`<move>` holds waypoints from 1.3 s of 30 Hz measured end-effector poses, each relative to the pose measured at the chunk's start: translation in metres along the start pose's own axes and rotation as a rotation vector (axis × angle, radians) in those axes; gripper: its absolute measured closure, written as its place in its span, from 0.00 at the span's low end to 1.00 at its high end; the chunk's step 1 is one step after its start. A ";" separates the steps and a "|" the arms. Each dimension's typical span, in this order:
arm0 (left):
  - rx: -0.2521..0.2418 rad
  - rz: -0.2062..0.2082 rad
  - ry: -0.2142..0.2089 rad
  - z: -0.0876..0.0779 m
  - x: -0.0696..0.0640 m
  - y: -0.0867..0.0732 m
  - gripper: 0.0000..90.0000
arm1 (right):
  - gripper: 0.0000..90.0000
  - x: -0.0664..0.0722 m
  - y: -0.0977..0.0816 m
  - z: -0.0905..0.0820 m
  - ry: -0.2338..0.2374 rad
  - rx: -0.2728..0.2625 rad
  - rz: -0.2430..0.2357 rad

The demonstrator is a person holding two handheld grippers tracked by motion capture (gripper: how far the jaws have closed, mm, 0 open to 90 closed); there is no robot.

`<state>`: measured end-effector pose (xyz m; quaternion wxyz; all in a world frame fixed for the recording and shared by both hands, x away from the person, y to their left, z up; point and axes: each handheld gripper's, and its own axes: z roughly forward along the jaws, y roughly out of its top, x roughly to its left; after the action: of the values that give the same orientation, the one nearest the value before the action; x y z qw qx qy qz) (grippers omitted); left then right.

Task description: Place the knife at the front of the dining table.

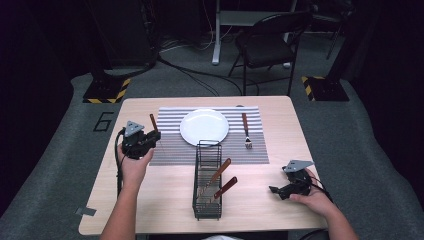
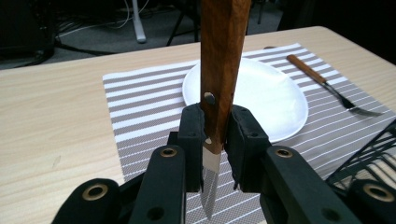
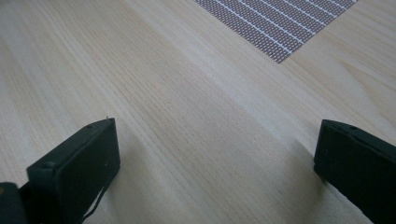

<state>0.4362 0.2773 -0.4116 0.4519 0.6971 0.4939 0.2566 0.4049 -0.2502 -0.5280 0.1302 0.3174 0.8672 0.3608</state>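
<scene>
My left gripper (image 1: 152, 136) (image 2: 216, 140) is shut on a wooden-handled knife (image 2: 223, 60) (image 1: 153, 121), held upright with the handle up and the blade pointing down over the left part of the striped placemat (image 1: 170, 150). A white plate (image 1: 204, 126) (image 2: 271, 93) lies on the mat to its right. A fork (image 1: 246, 131) (image 2: 322, 84) with a wooden handle rests on the mat right of the plate. My right gripper (image 1: 276, 190) (image 3: 215, 163) stands open low over bare table near the front right, jaws wide apart with nothing between them.
A black wire basket (image 1: 207, 180) (image 2: 369, 154) stands at the table's front centre with two wooden-handled utensils (image 1: 220, 172) leaning in it. A folding chair (image 1: 267, 42) stands beyond the table. A corner of the placemat (image 3: 280, 28) lies ahead of the right gripper.
</scene>
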 end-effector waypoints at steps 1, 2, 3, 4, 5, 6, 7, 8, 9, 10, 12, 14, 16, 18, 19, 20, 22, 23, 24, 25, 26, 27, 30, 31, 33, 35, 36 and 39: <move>0.014 0.007 0.006 0.003 0.001 -0.002 0.85 | 0.00 0.000 0.000 0.000 0.000 0.000 0.000; 0.013 0.008 0.010 0.004 0.001 -0.003 0.85 | 0.00 0.000 0.000 0.000 0.000 0.000 0.000; 0.013 0.008 0.010 0.004 0.001 -0.003 0.85 | 0.00 0.000 0.000 0.000 0.000 0.000 0.000; 0.015 0.008 0.010 0.004 0.001 -0.003 0.85 | 0.00 0.000 0.000 0.000 0.001 0.001 0.000; 0.018 0.009 0.011 0.006 0.002 -0.004 0.85 | 0.00 0.000 0.000 0.000 0.000 0.000 0.000; 0.022 0.009 0.013 0.007 0.002 -0.005 0.85 | 0.00 0.000 0.000 0.000 0.000 0.000 -0.001; 0.022 0.009 0.013 0.007 0.002 -0.005 0.85 | 0.00 0.000 0.000 0.000 0.000 0.000 -0.001; 0.023 0.007 0.015 0.007 0.002 -0.005 0.85 | 0.00 0.000 0.000 0.000 0.000 0.000 -0.001; 0.023 0.008 0.017 0.008 0.003 -0.006 0.85 | 0.00 0.000 0.000 0.000 0.001 0.000 -0.002; 0.024 0.007 0.018 0.009 0.003 -0.007 0.85 | 0.00 0.000 0.000 0.000 0.000 0.000 -0.001; 0.026 0.005 0.025 0.013 0.005 -0.009 0.85 | 0.00 0.000 0.000 0.000 0.001 0.000 -0.001; 0.032 0.007 0.026 0.015 0.006 -0.009 0.85 | 0.00 0.000 0.000 0.000 0.001 0.001 -0.001; 0.030 0.003 0.030 0.016 0.006 -0.010 0.85 | 0.00 0.000 0.000 0.000 0.000 0.000 -0.001; 0.029 0.006 0.035 0.019 0.007 -0.010 0.85 | 0.00 0.000 0.000 0.000 0.000 0.000 -0.001; 0.029 0.005 0.036 0.020 0.007 -0.010 0.85 | 0.00 0.000 0.000 0.000 0.000 0.000 -0.001; 0.023 0.003 0.040 0.021 0.007 -0.011 0.85 | 0.00 0.000 0.000 0.000 0.001 0.000 -0.002; 0.022 0.009 0.046 0.022 0.007 -0.011 0.85 | 0.00 0.000 0.000 0.000 0.001 0.000 -0.002; 0.022 0.009 0.046 0.022 0.007 -0.011 0.85 | 0.00 0.000 0.000 0.000 0.001 0.000 -0.002; 0.022 0.010 0.048 0.023 0.008 -0.012 0.85 | 0.00 0.000 0.000 0.000 0.000 0.000 -0.001; 0.020 0.006 0.050 0.024 0.008 -0.012 0.85 | 0.00 0.000 0.000 0.000 0.001 0.000 -0.002; 0.015 0.007 0.051 0.024 0.009 -0.013 0.85 | 0.00 0.000 0.000 0.000 0.000 0.000 -0.001; 0.015 0.007 0.051 0.024 0.009 -0.013 0.85 | 0.00 0.000 0.000 0.000 0.000 0.000 -0.001; 0.004 -0.002 0.048 0.027 0.011 -0.013 0.85 | 0.00 0.000 0.000 0.000 0.001 0.000 -0.001; 0.006 -0.002 0.049 0.027 0.011 -0.013 0.85 | 0.00 0.000 0.000 0.000 0.001 0.000 -0.001; 0.014 0.001 0.045 0.027 0.011 -0.012 0.85 | 0.00 0.000 0.000 0.000 0.001 0.000 -0.002; 0.011 -0.004 0.046 0.029 0.011 -0.011 0.85 | 0.00 0.000 0.000 0.000 0.001 0.000 -0.002; 0.020 -0.004 0.044 0.032 0.012 -0.010 0.85 | 0.00 0.000 0.000 0.000 0.000 0.000 -0.001; 0.018 -0.007 0.043 0.035 0.012 -0.009 0.85 | 0.00 0.000 0.000 0.000 0.000 0.000 -0.001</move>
<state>0.4650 0.2757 -0.4365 0.4358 0.6937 0.5083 0.2656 0.4048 -0.2501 -0.5280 0.1303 0.3172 0.8673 0.3608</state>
